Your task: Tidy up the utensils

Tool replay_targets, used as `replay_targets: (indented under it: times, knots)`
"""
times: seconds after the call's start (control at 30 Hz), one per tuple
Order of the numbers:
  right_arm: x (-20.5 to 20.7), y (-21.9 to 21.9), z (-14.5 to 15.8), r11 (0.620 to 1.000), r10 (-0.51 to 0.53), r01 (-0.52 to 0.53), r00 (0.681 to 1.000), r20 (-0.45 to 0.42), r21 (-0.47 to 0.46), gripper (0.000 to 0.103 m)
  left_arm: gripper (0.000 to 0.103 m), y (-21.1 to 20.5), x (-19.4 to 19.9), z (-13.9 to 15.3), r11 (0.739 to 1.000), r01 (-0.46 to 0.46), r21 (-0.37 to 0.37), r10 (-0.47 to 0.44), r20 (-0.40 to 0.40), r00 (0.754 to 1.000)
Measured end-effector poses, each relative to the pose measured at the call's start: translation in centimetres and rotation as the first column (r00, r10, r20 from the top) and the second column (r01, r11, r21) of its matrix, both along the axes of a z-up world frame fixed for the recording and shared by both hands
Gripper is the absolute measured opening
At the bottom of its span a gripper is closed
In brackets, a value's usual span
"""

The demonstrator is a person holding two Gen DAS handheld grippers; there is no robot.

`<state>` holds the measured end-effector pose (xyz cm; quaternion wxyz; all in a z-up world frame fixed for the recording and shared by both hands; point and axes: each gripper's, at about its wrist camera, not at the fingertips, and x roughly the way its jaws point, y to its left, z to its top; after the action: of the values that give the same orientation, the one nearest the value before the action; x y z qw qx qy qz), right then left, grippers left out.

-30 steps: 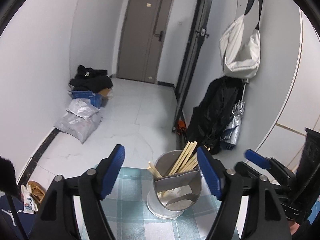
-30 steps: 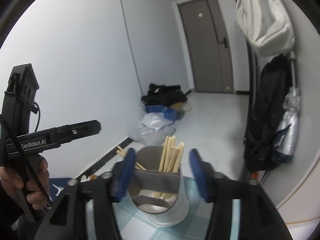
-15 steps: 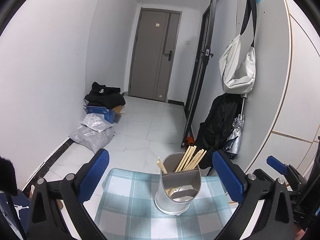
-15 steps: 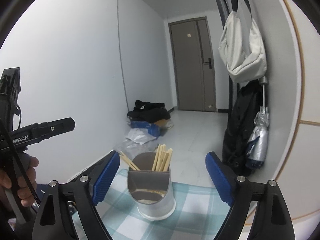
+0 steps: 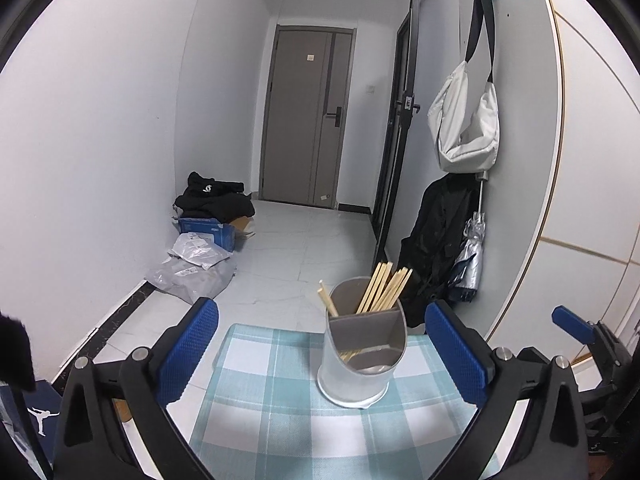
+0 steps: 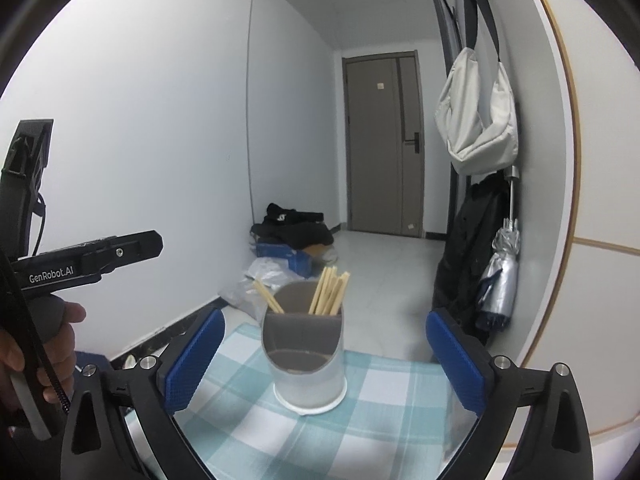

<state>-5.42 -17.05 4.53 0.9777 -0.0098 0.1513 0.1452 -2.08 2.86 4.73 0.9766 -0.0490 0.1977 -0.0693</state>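
Both the left gripper point(image 5: 322, 346) and right gripper point(image 6: 324, 358), blue-padded jaws just spread wide and empty, face the grey cylindrical holder point(image 5: 362, 354) of wooden chopsticks point(image 5: 384, 286) at twelve o'clock.

Home hallway, entrance door point(image 5: 306, 120), hung bag point(image 5: 468, 128)

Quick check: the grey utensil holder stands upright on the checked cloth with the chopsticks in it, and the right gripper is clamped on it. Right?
Not quite. The right gripper is open: in the right wrist view its blue pads stand well clear of the utensil holder on both sides. Its jaws have just been opening. The rest holds: the holder stands upright on the checked cloth with the chopsticks in it.
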Motion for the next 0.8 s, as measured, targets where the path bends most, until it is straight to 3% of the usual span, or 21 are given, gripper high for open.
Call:
replay_targets:
  times: [0.2, 0.57, 0.8]
  knots:
    - [-0.5, 0.0, -1.5, 1.000, -0.010, 0.010, 1.000, -0.022, -0.010, 0.103, 0.102, 0.2, 0.1, -1.8, 1.000, -0.026, -0.013, 0.025, -0.016, 1.000]
    - [0.3, -0.2, -3.5, 0.998, -0.055, 0.055, 0.996, -0.070, -0.005, 0.103, 0.102, -0.3, 1.0, -4.6, 0.997, -0.065, 0.037, 0.067, -0.040, 0.997]
    - [1.2, 0.0, -4.4, 0.998, -0.070, 0.070, 0.992, -0.106, -0.005, 0.103, 0.102, -1.0, 0.8, -4.5, 0.999, -0.026, 0.045, 0.028, -0.039, 0.999]
